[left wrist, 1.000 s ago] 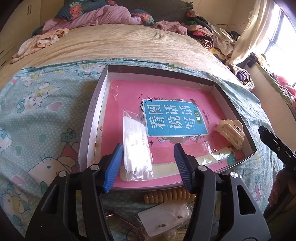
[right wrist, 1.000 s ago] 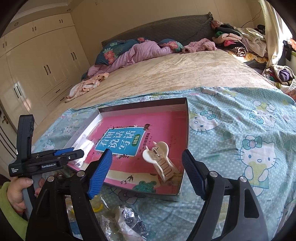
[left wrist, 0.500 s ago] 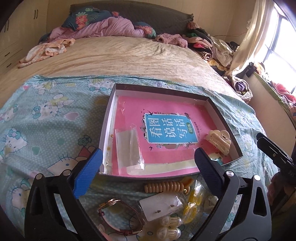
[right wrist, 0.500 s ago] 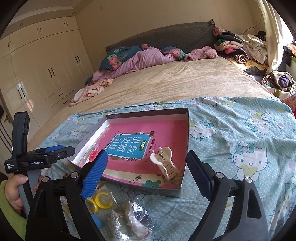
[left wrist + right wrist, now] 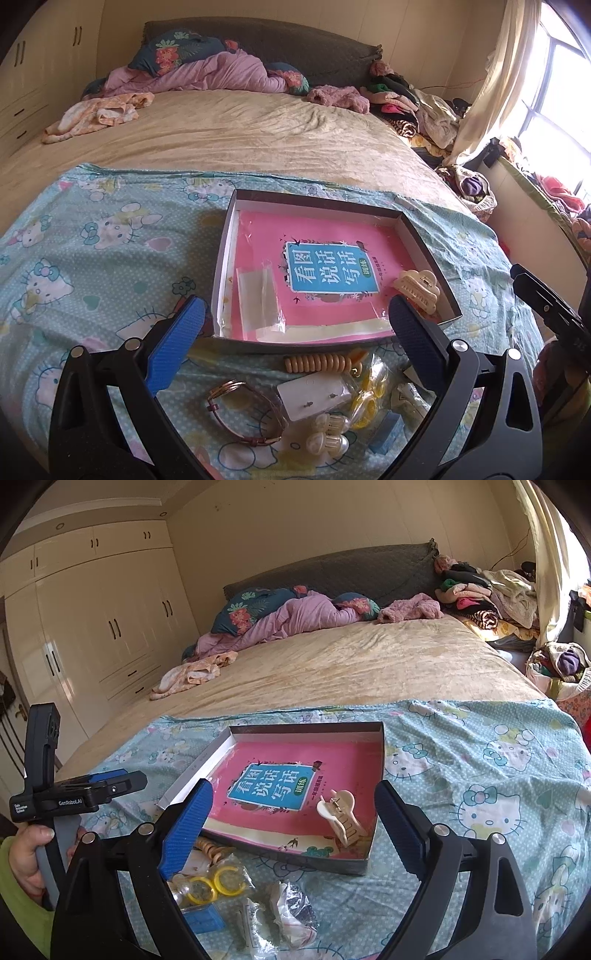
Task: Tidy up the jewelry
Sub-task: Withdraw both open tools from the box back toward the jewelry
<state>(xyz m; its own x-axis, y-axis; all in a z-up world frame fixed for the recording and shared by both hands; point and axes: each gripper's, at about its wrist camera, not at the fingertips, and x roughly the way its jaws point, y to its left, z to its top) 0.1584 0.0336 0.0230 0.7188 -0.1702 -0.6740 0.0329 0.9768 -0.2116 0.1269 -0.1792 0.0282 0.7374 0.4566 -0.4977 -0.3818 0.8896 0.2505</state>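
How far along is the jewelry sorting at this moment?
Early. Done: a hair clip and a clear bag lie in the box. In hand: nothing; left claw and right claw are open. Left: bracelet, earring card, yellow rings, other bags.

Glossy pink book [image 5: 321, 273] in matt card box [image 5: 428, 243]; clear plastic bag [image 5: 260, 301]; printed cloth sheet [image 5: 110, 251]; metal bangle [image 5: 243, 413].
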